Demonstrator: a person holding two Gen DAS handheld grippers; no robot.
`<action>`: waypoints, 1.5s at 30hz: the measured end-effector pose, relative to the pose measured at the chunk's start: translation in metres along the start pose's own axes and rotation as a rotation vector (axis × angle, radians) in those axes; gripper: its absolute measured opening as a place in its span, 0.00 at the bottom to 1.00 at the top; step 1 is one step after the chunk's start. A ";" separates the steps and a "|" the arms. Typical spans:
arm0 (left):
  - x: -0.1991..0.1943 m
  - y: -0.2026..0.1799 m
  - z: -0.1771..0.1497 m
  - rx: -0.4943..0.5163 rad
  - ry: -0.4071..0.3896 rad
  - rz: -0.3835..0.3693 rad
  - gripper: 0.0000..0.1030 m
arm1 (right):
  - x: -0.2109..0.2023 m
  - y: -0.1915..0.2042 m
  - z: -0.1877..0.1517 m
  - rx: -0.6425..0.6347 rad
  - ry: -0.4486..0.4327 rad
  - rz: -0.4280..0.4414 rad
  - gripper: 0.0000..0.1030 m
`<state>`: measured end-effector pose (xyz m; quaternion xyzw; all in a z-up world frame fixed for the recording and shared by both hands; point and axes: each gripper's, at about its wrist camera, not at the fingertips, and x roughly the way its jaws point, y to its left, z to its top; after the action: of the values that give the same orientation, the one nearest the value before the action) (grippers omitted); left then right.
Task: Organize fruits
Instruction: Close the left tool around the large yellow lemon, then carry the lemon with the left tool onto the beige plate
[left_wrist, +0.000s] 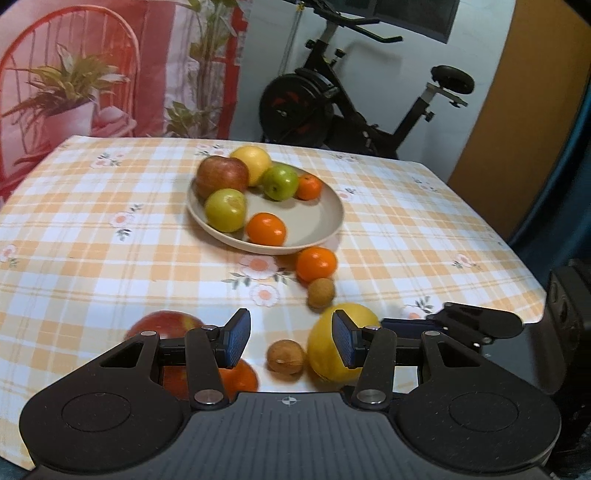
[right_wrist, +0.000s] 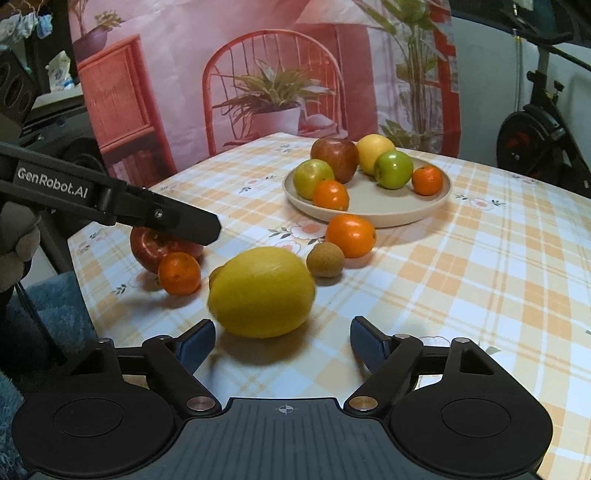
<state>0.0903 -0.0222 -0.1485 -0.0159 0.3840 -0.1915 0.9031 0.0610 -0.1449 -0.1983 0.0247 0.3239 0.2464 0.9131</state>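
Jaws of the right gripper (right_wrist: 282, 345) stand wide and empty, tilted down, the lemon (right_wrist: 261, 291) just ahead between them on the tablecloth (right_wrist: 480, 280). Best to centre it before squeezing, then carry it to the plate (right_wrist: 388, 216) beyond. Left gripper (left_wrist: 291, 339) hovers, part-open, holding nothing.

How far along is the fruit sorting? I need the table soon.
About halfway. Six fruits already sit on the round beige plate. Nothing is gripped: the right claw stands open just behind the large yellow lemon. Still on the checked cloth: that lemon, a red apple, two oranges and two small brown fruits.
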 end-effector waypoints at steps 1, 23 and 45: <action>0.002 -0.001 0.001 0.000 0.005 -0.013 0.49 | 0.000 0.000 0.000 -0.001 0.000 0.001 0.74; 0.034 -0.005 0.012 -0.013 0.109 -0.199 0.34 | 0.004 0.002 0.002 -0.004 -0.017 0.028 0.59; 0.041 -0.019 0.049 0.037 0.080 -0.220 0.34 | -0.015 -0.022 0.023 0.056 -0.107 -0.001 0.52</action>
<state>0.1442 -0.0604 -0.1389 -0.0338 0.4120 -0.2970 0.8608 0.0740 -0.1686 -0.1760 0.0631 0.2816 0.2349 0.9282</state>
